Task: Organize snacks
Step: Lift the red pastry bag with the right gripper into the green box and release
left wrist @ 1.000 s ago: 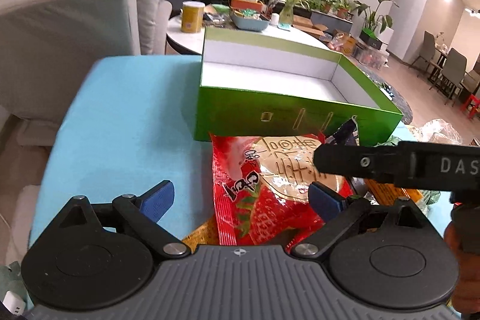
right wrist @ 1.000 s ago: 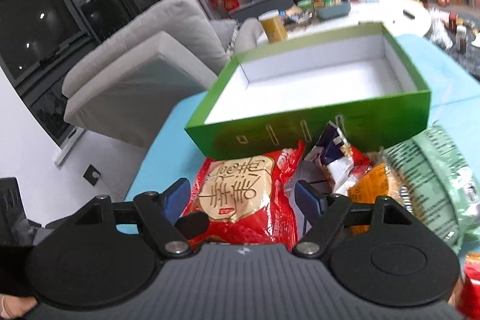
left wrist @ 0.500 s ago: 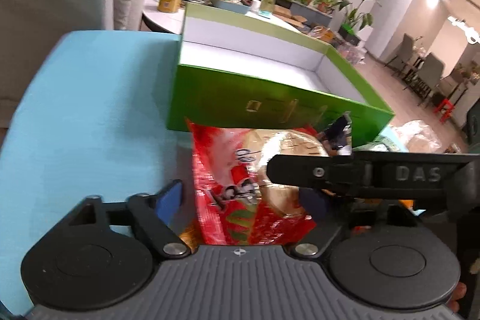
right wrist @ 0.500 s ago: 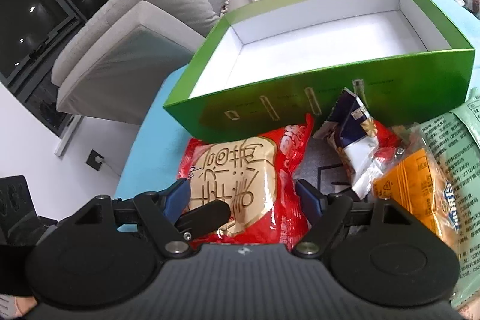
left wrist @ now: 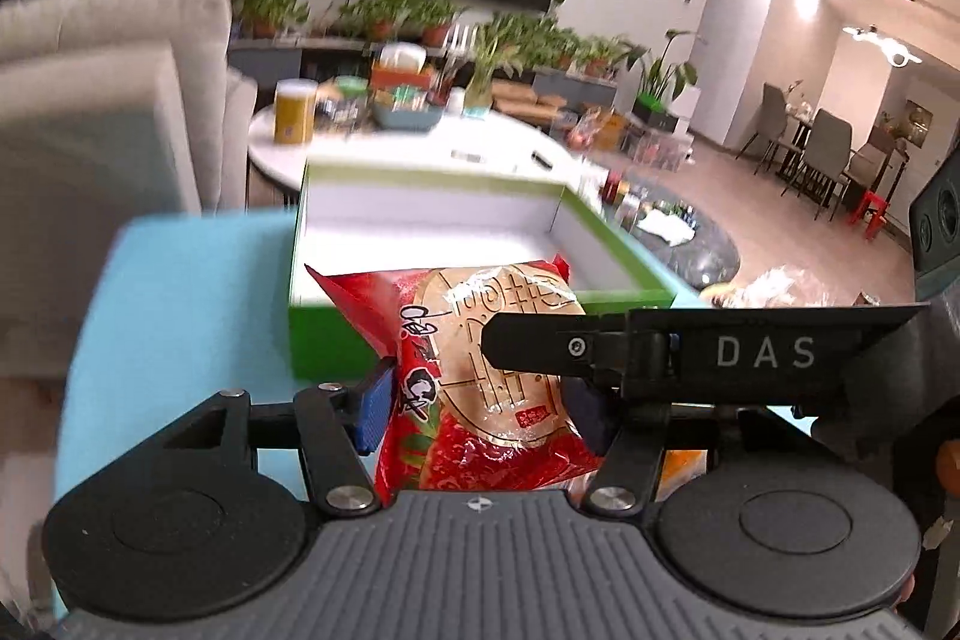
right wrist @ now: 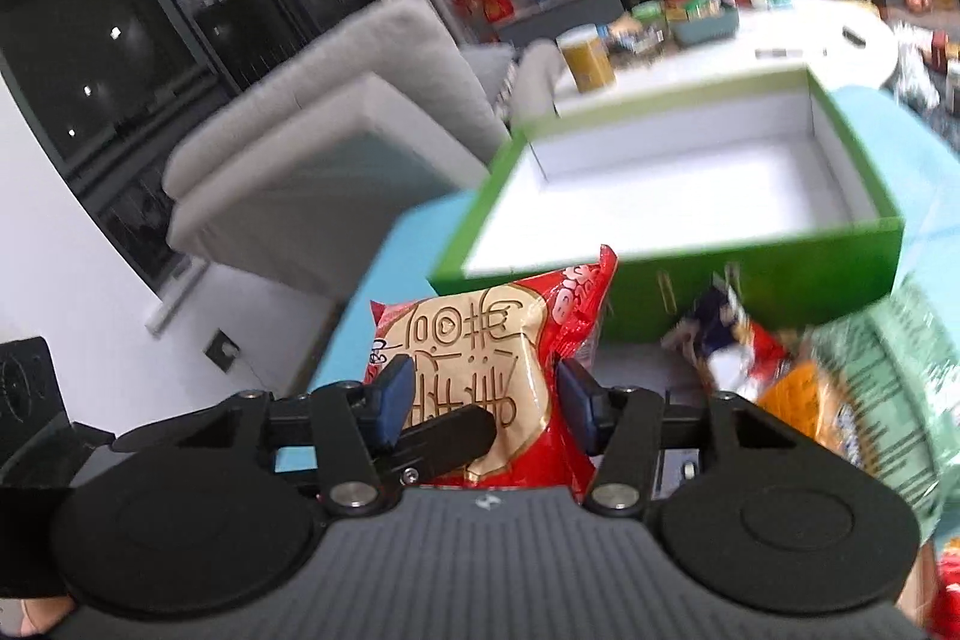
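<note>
Both tongs pinch the same red crinkly plastic snack packet with a round biscuit printed on it (left wrist: 480,370). The left tongs (left wrist: 480,403) press their blue pads against its two side edges, and the right tongs (right wrist: 489,403) squeeze it likewise, one black finger of each showing across the other's view. The packet hangs off the desk, upright between the pads, its long axis running forward along the fingers, top seam pointing away.

Straight ahead of both tongs and a little below sits the open green cardboard box with a white inside (right wrist: 678,202); its near wall is just beyond the packet's far end, so the move to come is probably a short carry forward over that wall. Neither tongs is clearly nearer.

To the right of the right tongs lie more packets, a pale green bag (right wrist: 888,382) among them, on the turquoise-covered desk (left wrist: 180,316). Behind are a grey sofa (right wrist: 336,124) and a round white table (left wrist: 480,148).
</note>
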{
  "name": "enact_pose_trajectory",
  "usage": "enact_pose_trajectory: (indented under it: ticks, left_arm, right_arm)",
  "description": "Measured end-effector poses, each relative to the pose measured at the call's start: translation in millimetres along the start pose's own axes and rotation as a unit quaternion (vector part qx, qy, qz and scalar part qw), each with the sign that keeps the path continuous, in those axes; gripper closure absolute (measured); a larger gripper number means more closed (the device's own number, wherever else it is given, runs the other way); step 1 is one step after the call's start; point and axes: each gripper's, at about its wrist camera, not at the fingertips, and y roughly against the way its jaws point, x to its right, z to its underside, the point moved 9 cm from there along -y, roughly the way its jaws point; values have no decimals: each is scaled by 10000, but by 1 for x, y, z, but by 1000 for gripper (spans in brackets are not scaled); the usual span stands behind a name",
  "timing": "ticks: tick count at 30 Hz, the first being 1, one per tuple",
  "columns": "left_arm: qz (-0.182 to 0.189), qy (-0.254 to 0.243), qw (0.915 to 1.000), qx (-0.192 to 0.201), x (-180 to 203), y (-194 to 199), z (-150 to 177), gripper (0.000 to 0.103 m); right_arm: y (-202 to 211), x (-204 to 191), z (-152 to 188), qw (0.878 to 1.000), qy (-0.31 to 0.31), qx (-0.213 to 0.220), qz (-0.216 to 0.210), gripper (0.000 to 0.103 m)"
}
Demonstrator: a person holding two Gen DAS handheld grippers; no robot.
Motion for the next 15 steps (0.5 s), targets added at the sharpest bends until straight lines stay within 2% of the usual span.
enact_pose_trajectory:
  ticks: [3,7,10,15]
  left_arm:
    - [-22,-319,9992,220,9,3,-30,48]
    - [-87,-535,9981,304,10,-11,-65,48]
    - [-165,-617,9976,263,3,-32,-81,48]
    - [-232,-549,9982,18,-17,-69,-89,47]
  right_arm:
    - [10,-4,-23,9995,65,306,-15,24]
    - [6,-4,-55,9981,8,614,-2,24]
    - [-9,5,-72,9975,-126,697,29,24]
    - [-42,20,-83,9973,-312,657,35,24]
